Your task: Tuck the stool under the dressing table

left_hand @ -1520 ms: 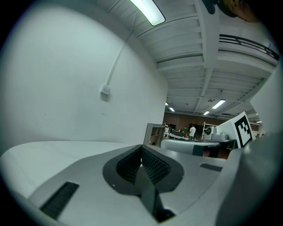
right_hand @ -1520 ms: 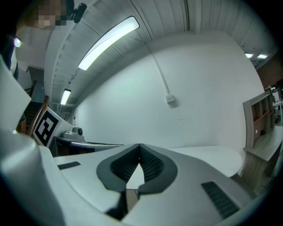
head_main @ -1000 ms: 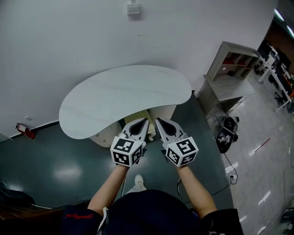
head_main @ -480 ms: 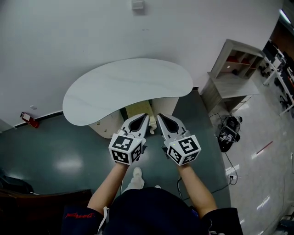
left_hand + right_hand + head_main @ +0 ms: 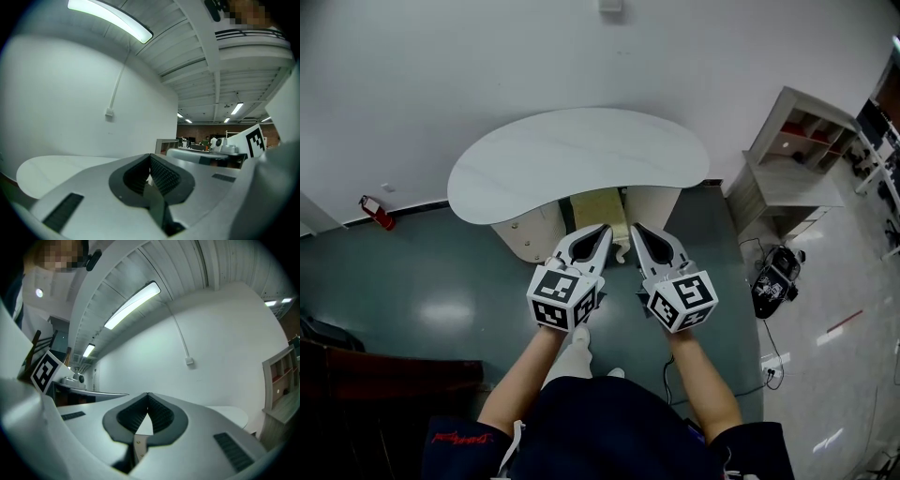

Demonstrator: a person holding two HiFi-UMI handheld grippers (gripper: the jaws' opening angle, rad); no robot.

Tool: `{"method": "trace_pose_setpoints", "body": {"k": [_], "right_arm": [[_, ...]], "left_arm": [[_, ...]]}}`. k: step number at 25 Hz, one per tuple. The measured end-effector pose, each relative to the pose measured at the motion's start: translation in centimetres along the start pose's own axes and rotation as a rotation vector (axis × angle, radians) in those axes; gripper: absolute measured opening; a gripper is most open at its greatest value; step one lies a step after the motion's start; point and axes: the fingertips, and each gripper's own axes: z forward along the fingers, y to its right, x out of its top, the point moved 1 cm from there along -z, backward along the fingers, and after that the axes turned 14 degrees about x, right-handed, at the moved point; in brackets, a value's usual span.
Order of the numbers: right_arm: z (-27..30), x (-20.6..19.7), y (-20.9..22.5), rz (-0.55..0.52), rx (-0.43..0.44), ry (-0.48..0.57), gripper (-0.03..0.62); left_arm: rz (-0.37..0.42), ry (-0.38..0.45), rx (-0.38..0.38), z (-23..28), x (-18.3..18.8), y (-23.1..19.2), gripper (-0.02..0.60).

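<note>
The white kidney-shaped dressing table [image 5: 581, 155] stands against the wall. A pale yellow stool seat [image 5: 598, 208] shows under its front edge, between a cream drawer unit [image 5: 528, 236] and a cream panel [image 5: 656, 202]. My left gripper [image 5: 602, 229] and right gripper [image 5: 635, 229] hover side by side, just in front of the stool and above it. Both are shut with nothing between the jaws. The left gripper view has the shut jaws [image 5: 150, 157] over the tabletop [image 5: 56, 168]. The right gripper view shows its shut tips [image 5: 148, 394] and the table's end [image 5: 234, 416].
A grey open shelf unit [image 5: 792, 155] stands right of the table. A black bag [image 5: 772, 281] and cables lie on the floor beside it. A red fire extinguisher [image 5: 375, 213] lies by the left wall, and dark furniture [image 5: 366, 375] is at lower left.
The table has shifted up and to the right in the head view, and more of the stool seat shows. Both grippers stay shut and side by side.
</note>
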Motion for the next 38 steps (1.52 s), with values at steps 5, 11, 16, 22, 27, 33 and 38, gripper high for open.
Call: {"method": "trace_pose_setpoints", "body": {"k": [5,11,16,22,27,33,38], "right_arm": [[0.2,0.5,-2.2,-0.007,0.053,0.014,0.011],[1.5,1.1,-4.6,-0.014,0.091,0.027,0.011],[3.1,1.3,-6.5,-0.015,0.1,0.026,0.011],[4.9,1.8,-8.6,-0.021,0.079,0.032,0.011],[5.9,2.0,-10.3,-0.027,0.062,0.037,0.012],[7.2,1.7,-11.9,-0.052,0.071,0.012,0.011],[8.5,1.5,-12.7,-0.067,0.075,-0.001,0.011]], "left_arm": [[-0.003,0.027,0.053,-2.2,0.5,-0.5,0.015],[0.002,0.042,0.085,-4.3,1.0,-2.5,0.017],[0.013,0.05,0.083,-5.6,1.8,-4.1,0.016],[0.029,0.057,0.062,-7.3,2.7,-6.4,0.015],[0.022,0.059,0.042,-8.6,2.9,-8.0,0.016],[0.01,0.062,0.025,-9.5,3.0,-9.2,0.015],[-0.008,0.062,0.018,-10.1,2.9,-10.6,0.017]]}}
